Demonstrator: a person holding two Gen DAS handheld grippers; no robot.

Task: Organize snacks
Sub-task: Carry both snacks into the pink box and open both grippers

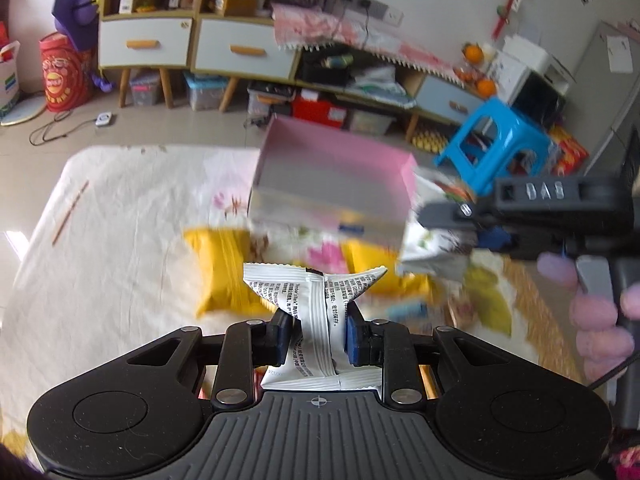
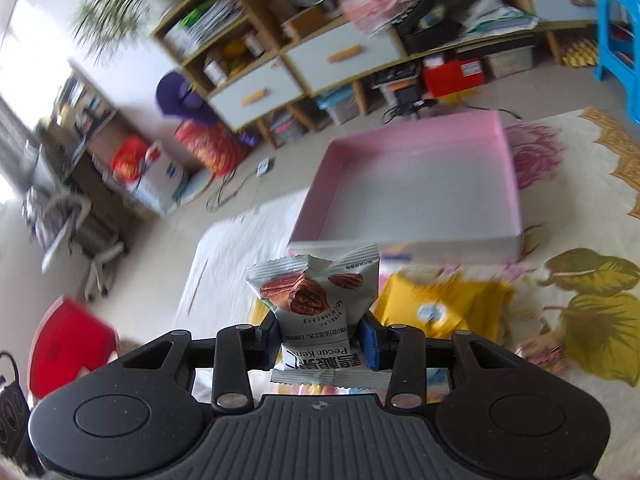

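Observation:
My left gripper (image 1: 318, 330) is shut on a white snack packet (image 1: 316, 308) with its printed back side showing. It hangs above yellow snack bags (image 1: 222, 270) on the floral cloth. Ahead stands a pink-walled box (image 1: 332, 184) with a grey floor. The other gripper (image 1: 448, 216) shows at the right in the left wrist view, gripped by a hand in a pink glove (image 1: 596, 320). My right gripper (image 2: 320, 338) is shut on a pecan packet (image 2: 316, 292), lifted in front of the same pink box (image 2: 420, 184). A yellow bag (image 2: 444, 304) lies below it.
The cloth-covered table (image 1: 120, 216) ends at a tiled floor. Behind stand white-drawered cabinets (image 1: 196, 44), storage bins, a blue stool (image 1: 496, 136) and a red stool (image 2: 68, 340). A thin stick (image 1: 70, 213) lies on the cloth at the left.

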